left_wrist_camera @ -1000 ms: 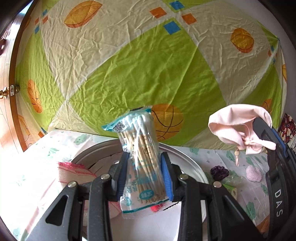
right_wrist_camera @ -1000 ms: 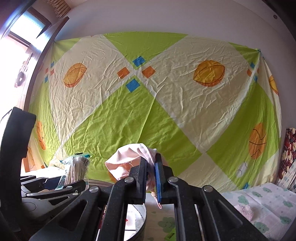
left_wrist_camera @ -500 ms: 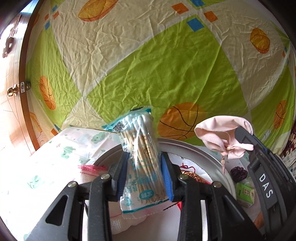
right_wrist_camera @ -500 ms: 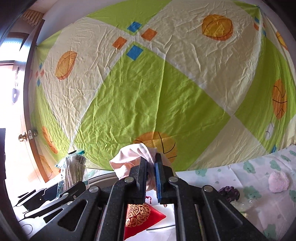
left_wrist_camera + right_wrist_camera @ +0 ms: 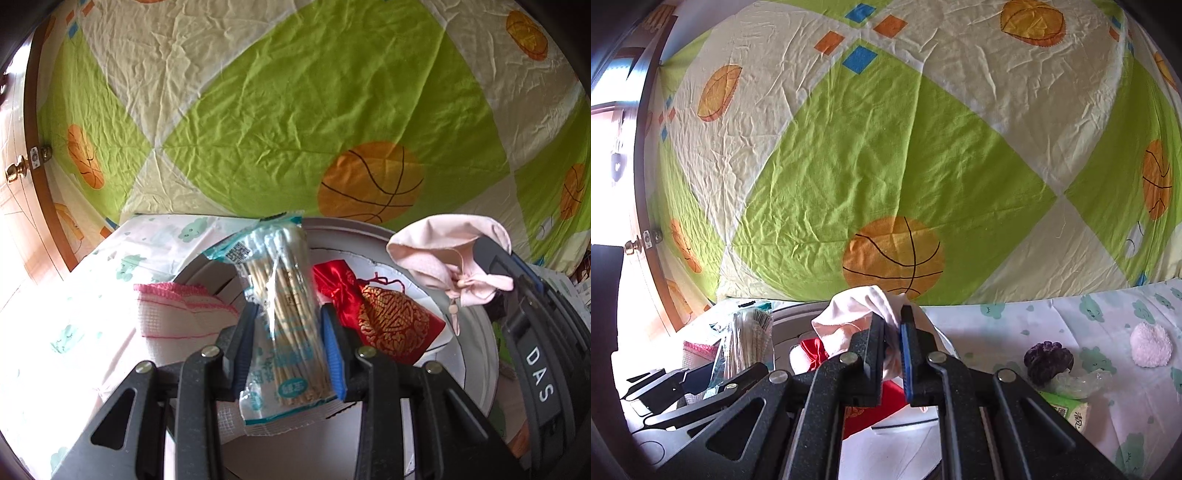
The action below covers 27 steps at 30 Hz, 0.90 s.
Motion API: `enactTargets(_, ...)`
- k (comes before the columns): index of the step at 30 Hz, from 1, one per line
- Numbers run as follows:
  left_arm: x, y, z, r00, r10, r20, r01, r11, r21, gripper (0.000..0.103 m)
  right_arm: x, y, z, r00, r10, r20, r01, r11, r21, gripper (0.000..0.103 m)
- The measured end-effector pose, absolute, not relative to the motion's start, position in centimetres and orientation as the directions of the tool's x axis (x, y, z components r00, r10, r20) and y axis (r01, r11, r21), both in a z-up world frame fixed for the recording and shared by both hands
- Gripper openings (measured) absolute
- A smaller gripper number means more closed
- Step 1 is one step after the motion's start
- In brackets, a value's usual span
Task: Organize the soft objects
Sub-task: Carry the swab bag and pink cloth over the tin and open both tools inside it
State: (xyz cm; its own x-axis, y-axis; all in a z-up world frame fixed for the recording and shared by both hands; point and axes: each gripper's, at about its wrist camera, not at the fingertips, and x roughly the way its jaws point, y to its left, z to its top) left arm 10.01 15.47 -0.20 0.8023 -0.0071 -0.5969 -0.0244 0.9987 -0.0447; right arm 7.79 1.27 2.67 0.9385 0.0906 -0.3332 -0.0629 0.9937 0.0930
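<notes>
My left gripper (image 5: 290, 325) is shut on a clear pack of cotton swabs (image 5: 286, 314), held upright above a round white tray (image 5: 476, 354). My right gripper (image 5: 893, 332) is shut on a pale pink drawstring pouch (image 5: 857, 314); the pouch also shows in the left wrist view (image 5: 443, 254), hanging over the tray's right side. In the tray lie a red and gold embroidered pouch (image 5: 384, 321) and a pink-edged white cloth (image 5: 173, 314) draped over the left rim. The swab pack shows at the left of the right wrist view (image 5: 746, 343).
A cloud-print cloth (image 5: 1071, 325) covers the table. On it, right of the tray, lie a dark purple scrunchie (image 5: 1049, 360), a fluffy pink puff (image 5: 1150, 345), a clear wrapper (image 5: 1078, 382) and a green packet (image 5: 1067, 408). A green and cream sheet (image 5: 886, 147) hangs behind.
Both grippers have tilted down and moved in over the tray with their loads still held. The red pouch and more of the tray's inside have come into view.
</notes>
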Motion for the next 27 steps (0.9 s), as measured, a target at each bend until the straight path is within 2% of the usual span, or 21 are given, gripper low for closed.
enactTargets(8,10.4,15.2,-0.7,0.782,0.024,-0.623,-0.042,0.999,-0.014,0.033,8.4,1.4,1.7,0.913,0.118,-0.39,-0.081,0.99,0.112,0.009)
enactTargets(19,10.7,15.9,-1.0,0.748,0.053,-0.661,-0.076,0.997,-0.006,0.034,8.5,1.8,1.1,0.888,0.183,-0.423,-0.136,0.981,0.139,0.01)
enactTargets(21,10.8,15.9,-1.1,0.738,0.052,-0.673,-0.076,0.997,-0.007,0.039,8.6,1.8,1.0,0.875,0.21,-0.436,-0.157,0.975,0.155,0.016)
enactTargets(22,10.8,16.0,-1.2,0.735,0.062,-0.675,-0.085,0.996,-0.002,0.042,8.6,1.8,1.1,0.868,0.227,-0.442,-0.169,0.972,0.166,0.03)
enactTargets(23,10.8,16.1,-1.1,0.741,0.067,-0.668,-0.092,0.996,-0.002,0.054,8.5,1.7,1.2,0.863,0.241,-0.443,-0.18,0.968,0.176,0.046)
enactTargets(24,10.6,16.2,-0.8,0.749,0.08,-0.657,-0.106,0.994,0.0,0.061,8.2,1.4,1.4,0.87,0.241,-0.431,-0.176,0.967,0.185,0.053)
enactTargets(25,10.4,16.3,-0.5,0.762,0.095,-0.64,-0.121,0.993,0.004,0.075,7.8,1.0,1.6,0.877,0.254,-0.408,-0.186,0.962,0.199,0.067)
enactTargets(26,10.1,16.4,-0.1,0.778,0.109,-0.619,-0.135,0.991,0.005,0.082,7.4,0.6,1.9,0.884,0.267,-0.384,-0.197,0.957,0.211,0.072)
enactTargets(27,9.8,16.5,0.3,0.794,0.121,-0.596,-0.147,0.989,0.005,0.083,6.9,0.4,2.3,0.891,0.273,-0.363,-0.205,0.955,0.216,0.072)
